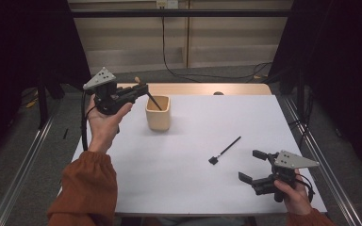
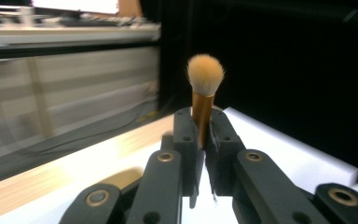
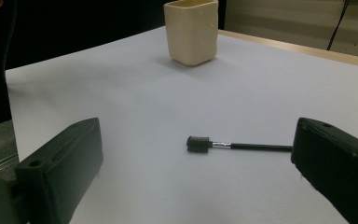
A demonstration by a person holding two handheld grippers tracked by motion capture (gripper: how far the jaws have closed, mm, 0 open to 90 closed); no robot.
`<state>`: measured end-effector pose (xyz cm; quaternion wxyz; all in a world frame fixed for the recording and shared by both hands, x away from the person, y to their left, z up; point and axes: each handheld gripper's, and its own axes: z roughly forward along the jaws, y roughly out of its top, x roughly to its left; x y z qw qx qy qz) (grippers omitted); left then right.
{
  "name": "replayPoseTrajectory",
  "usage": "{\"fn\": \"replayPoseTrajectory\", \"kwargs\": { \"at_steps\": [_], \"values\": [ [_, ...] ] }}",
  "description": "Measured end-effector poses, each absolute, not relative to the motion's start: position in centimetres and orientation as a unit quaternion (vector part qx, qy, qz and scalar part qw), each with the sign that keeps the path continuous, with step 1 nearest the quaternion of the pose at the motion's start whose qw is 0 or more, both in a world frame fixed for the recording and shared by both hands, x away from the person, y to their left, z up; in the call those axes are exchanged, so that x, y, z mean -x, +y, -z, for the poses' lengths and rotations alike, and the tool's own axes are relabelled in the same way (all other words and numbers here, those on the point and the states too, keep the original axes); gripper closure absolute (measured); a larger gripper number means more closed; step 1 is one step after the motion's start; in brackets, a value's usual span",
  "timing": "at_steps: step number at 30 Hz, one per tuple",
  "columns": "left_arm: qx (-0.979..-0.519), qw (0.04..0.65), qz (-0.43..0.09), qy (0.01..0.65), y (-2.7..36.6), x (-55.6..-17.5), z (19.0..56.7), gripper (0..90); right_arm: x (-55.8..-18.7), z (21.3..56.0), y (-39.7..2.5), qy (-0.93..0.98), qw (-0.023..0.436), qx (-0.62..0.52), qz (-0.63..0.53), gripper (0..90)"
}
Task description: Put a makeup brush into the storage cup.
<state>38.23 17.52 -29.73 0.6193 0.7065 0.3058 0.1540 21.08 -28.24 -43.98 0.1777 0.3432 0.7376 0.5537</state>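
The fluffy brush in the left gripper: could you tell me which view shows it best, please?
The left gripper view: the brush stands sharp between the shut left gripper. The high view gives its dark handle slanting into the cup.

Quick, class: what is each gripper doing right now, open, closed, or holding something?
Left gripper: closed on the makeup brush.
Right gripper: open, holding nothing.

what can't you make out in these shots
- Makeup brush handle: left gripper view, hidden between the left hand-held gripper jaws.
- Cup inside: right gripper view, its wall blocks it.
- Small brush handle end: right gripper view, behind the right hand-held gripper jaw.
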Motion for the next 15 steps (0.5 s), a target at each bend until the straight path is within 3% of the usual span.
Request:
{"fn": "replayPoseTrajectory", "kwargs": {
  "at_steps": [2,15],
  "values": [
    [-0.714,0.603,-0.174,0.309,17.4,-38.7,29.7,84.1,-21.1,44.0,-28.2,0.739,0.177,-0.343,-0.553,1.6],
    [-0.728,0.569,-0.178,0.337,17.1,-41.8,31.4,84.1,-21.0,44.0,-28.3,0.740,0.177,-0.339,-0.554,1.6]
  ]
}}
